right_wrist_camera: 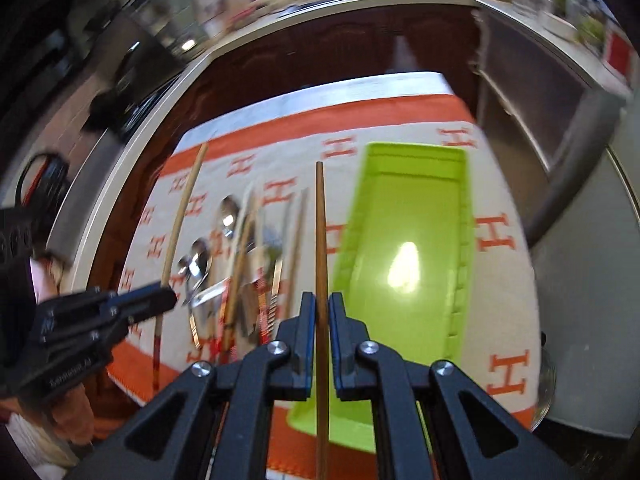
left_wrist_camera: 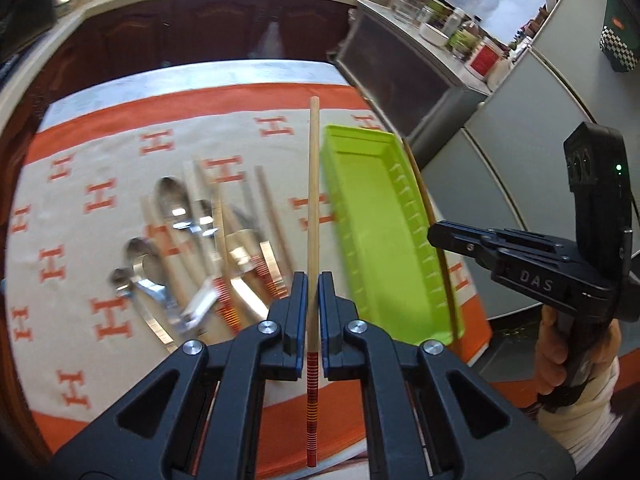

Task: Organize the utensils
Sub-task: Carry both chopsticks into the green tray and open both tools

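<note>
Left gripper (left_wrist_camera: 313,292) clamped on pale chopstick (left_wrist_camera: 313,184); right gripper (right_wrist_camera: 322,312) clamped on brown chopstick (right_wrist_camera: 321,240), both above cloth (left_wrist_camera: 100,152). Utensil pile (left_wrist_camera: 200,248) mid-cloth, green tray (left_wrist_camera: 380,232) along right edge.

Pale chopstick (left_wrist_camera: 313,208) with red-striped end, held lengthwise; darker brown chopstick (right_wrist_camera: 321,280), likewise held. Empty lime-green tray (left_wrist_camera: 380,232) beside a jumbled pile of spoons and chopsticks (left_wrist_camera: 200,252).
</note>
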The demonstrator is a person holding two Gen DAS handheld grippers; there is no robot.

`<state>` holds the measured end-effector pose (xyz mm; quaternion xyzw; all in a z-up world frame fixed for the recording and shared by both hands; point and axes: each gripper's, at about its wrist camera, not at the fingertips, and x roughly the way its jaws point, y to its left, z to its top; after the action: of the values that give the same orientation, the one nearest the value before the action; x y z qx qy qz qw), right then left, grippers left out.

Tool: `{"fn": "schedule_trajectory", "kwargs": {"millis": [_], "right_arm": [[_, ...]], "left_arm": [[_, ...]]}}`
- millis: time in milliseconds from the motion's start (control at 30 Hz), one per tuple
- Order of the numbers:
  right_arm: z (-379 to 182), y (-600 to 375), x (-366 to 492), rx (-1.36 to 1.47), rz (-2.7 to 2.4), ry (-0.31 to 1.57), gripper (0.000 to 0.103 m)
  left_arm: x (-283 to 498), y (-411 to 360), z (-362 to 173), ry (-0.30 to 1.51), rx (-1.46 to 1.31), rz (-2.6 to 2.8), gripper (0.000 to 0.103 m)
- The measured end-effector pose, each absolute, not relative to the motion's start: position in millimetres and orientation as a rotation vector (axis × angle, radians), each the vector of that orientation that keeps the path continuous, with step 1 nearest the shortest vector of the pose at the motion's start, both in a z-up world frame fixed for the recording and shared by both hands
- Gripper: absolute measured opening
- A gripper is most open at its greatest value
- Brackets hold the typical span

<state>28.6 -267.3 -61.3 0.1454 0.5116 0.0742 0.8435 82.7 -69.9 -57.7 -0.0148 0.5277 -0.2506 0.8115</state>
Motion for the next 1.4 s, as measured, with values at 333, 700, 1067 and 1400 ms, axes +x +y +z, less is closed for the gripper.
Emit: {"fn": "schedule_trajectory", "kwargs": {"millis": [333,700,1067,1400], "right_arm": [[-95.2,-308.1,63.6,0.374,0.058,1.152,0.006],[-102.2,-311.4,80.1,0.363,0.020,1.151,0.007],[-91.5,-287.9,60.1,0.318,0.055,1.143,0.013],[-77.7,-253.5,42.1,0.275,0.109,1.124,0.021]], "left_arm": [[120.9,-175.0,-91.9,1.240,-0.041,-0.603,0.004],[125.8,-175.3,-119.3,1.285,-0.018,-0.575,0.004],[104.0,-126.5,-77.8,1.145,0.037,-0.507,0.035],[83.7,-62.8,-63.8,1.087,0.047,-0.375,0.038]]}}
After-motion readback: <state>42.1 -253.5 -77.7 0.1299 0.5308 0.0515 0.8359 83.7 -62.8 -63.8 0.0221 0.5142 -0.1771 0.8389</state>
